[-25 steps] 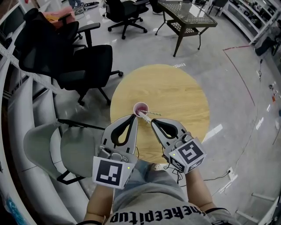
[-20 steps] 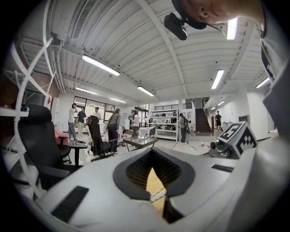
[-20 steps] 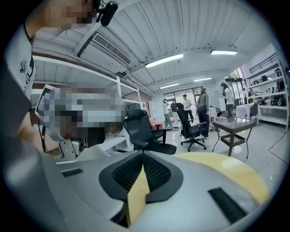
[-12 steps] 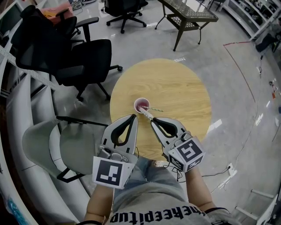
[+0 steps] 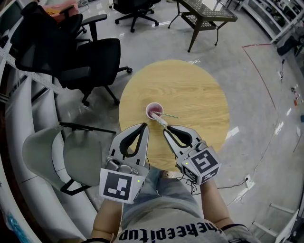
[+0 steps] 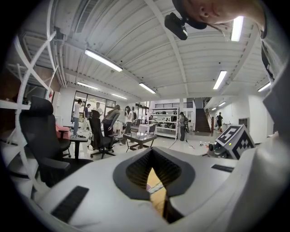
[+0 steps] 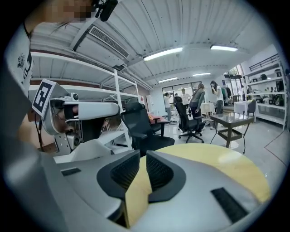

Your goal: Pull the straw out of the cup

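A small pink cup (image 5: 153,110) stands on the round wooden table (image 5: 190,95), left of the middle. A striped straw (image 5: 170,116) leans out of it to the right. My left gripper (image 5: 145,126) hovers just short of the cup, shut and empty. Through its jaw hollow in the left gripper view I glimpse the straw (image 6: 157,187). My right gripper (image 5: 165,128) is beside the left one, tip close to the straw's near part; its jaws stand together with nothing between them in the right gripper view (image 7: 140,156).
A black office chair (image 5: 90,61) stands left of the table, and a grey chair (image 5: 76,156) sits by my left side. A dark glass-topped table (image 5: 209,14) is farther back. People stand far off in the room.
The table and cup have slid slightly up the head view, so the cup sits a little farther from both gripper tips. The jaws look the same.
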{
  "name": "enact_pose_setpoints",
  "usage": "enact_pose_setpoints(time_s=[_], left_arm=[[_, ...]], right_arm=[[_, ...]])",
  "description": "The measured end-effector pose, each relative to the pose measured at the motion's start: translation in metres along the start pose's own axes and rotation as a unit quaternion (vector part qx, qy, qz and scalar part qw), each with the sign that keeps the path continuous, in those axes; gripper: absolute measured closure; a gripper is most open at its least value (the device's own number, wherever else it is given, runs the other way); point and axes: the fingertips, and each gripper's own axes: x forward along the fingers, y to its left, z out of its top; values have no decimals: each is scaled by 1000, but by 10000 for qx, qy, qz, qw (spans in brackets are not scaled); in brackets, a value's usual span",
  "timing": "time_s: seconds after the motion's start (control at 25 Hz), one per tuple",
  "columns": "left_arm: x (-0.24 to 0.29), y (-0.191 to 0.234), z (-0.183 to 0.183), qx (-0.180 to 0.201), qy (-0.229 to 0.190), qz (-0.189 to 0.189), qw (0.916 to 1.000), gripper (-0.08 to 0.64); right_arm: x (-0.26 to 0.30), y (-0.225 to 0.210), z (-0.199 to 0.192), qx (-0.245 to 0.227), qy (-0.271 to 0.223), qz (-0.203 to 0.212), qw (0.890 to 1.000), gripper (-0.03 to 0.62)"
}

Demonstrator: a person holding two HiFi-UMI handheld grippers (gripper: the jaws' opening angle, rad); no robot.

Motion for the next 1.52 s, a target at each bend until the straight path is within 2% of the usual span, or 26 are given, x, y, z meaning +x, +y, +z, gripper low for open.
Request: enact_pose_setpoints(time_s=[0.52,1.52], left_arm=[[1,6,-5,-76,34,-22,10000,543],[9,20,-12,-150,101,-113,9998,545]], right_arm=[[9,-5,-10,-41,161,-125,9998,502],[30,-6,-22,-39,400,-214,9990,512]])
